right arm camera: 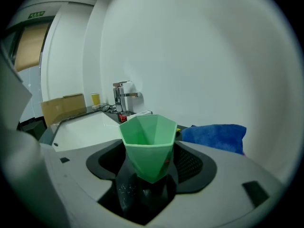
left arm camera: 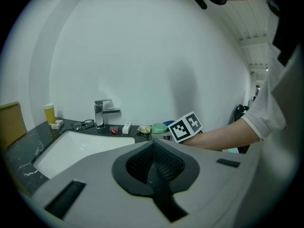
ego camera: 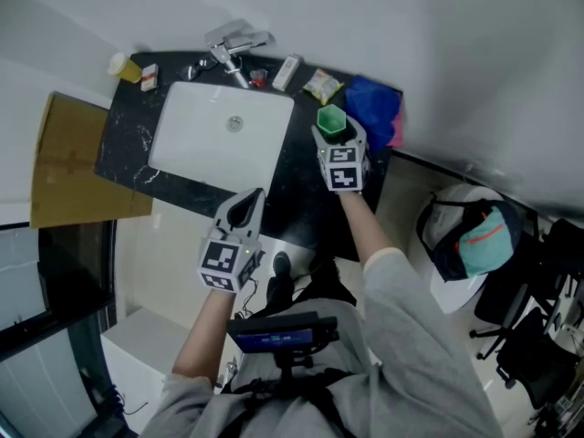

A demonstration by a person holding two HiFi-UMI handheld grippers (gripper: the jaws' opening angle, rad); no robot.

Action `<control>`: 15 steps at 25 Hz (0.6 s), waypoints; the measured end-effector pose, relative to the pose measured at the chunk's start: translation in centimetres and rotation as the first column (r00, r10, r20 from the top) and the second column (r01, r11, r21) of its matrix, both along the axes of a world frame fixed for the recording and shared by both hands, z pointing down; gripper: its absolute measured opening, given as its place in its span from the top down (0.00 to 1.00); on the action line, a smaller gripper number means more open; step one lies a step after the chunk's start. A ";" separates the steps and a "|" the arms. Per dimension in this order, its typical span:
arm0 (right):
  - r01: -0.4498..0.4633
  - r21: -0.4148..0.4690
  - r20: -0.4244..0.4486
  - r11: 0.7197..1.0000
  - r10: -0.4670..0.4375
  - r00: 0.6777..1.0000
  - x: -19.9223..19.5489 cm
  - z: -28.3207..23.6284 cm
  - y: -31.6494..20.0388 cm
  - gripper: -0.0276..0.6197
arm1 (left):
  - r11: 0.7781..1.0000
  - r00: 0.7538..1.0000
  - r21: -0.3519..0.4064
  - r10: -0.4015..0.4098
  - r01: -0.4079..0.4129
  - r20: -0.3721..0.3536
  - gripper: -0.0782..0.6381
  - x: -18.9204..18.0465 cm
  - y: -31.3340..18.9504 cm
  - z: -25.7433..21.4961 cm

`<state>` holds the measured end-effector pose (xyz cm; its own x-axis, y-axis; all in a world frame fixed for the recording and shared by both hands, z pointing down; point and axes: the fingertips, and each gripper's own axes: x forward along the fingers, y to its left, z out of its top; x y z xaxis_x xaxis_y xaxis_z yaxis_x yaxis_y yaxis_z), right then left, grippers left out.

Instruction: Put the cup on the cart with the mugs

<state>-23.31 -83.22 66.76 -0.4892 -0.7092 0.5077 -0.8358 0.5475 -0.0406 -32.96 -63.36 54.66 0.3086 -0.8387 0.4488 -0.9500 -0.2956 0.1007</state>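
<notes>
At the right end of the black counter (ego camera: pixel 306 190), beside the white sink (ego camera: pixel 219 135), the green cup (ego camera: pixel 330 119) is shown upright and mouth up between the jaws of the right gripper (ego camera: pixel 339 137). Seen from the right gripper view, the jaws of the right gripper (right arm camera: pixel 149 172) are held fairly wide and are closed against the lower sides of the faceted cup (right arm camera: pixel 148 141), one pad on each side. Whether the cup's base rests on the counter or is lifted clear of it cannot be told. Just behind and to the right of the cup a crumpled blue cloth (ego camera: pixel 374 103) is seen on the counter, against the wall. The left gripper (ego camera: pixel 246 210) is held at the front edge of the counter, well apart from the cup, pointing towards the sink. Viewed along the left gripper (left arm camera: pixel 154 167), its pads are pressed together along one line and nothing is held between them. Along the back of the counter a chrome tap (ego camera: pixel 233 48), a pair of glasses (left arm camera: pixel 84 124), a small white box (ego camera: pixel 286 71), a snack packet (ego camera: pixel 321 85) and a yellow container (ego camera: pixel 123 65) are lined up. A flat sheet of cardboard (ego camera: pixel 68 162) is seen at the left end of the counter
</notes>
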 end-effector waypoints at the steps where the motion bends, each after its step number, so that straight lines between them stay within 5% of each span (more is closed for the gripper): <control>1: -0.003 0.001 0.003 1.000 0.003 1.000 0.0 -0.1 0.0 0.46 | 1.000 1.000 -0.001 -0.002 0.002 -0.001 0.89 -0.1 0.0 0.0; 15: 0.053 0.066 0.018 0.996 -0.055 0.998 0.6 -5.7 4.1 0.46 | 0.999 0.999 0.028 0.031 -0.031 -0.011 0.89 -0.7 1.7 -1.0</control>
